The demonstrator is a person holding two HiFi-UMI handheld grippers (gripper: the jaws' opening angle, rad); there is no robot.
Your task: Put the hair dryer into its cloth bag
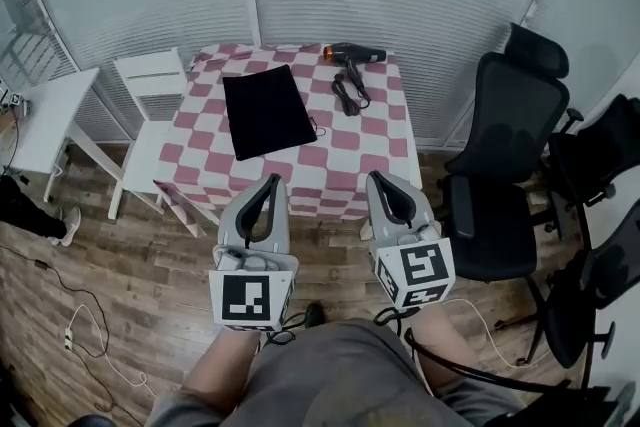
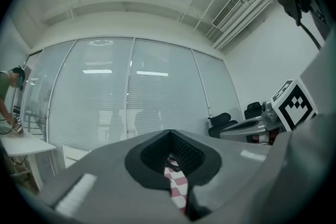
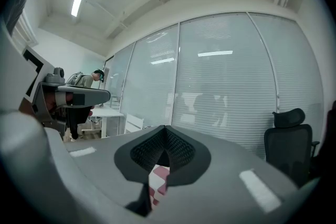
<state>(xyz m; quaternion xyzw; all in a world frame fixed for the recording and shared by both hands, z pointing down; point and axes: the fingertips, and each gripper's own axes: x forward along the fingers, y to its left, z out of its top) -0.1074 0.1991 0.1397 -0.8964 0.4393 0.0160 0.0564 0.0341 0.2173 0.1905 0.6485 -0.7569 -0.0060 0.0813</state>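
A black hair dryer (image 1: 352, 53) with an orange rear end lies at the far edge of the table with the red-and-white checked cloth (image 1: 385, 143). Its black cord (image 1: 349, 93) lies bundled just in front of it. The flat black cloth bag (image 1: 267, 110) rests left of centre on the same table. My left gripper (image 1: 272, 181) and right gripper (image 1: 378, 177) hover side by side before the table's near edge, well short of both things. Each is shut and holds nothing. In the left gripper view (image 2: 169, 136) and right gripper view (image 3: 165, 131), only a sliver of checked cloth shows under the jaws.
A white chair (image 1: 150, 115) stands against the table's left side, and a white side table (image 1: 45, 115) lies further left. Black office chairs (image 1: 505, 155) crowd the right. Cables (image 1: 80, 325) trail over the wooden floor. Glass walls with blinds close off the back.
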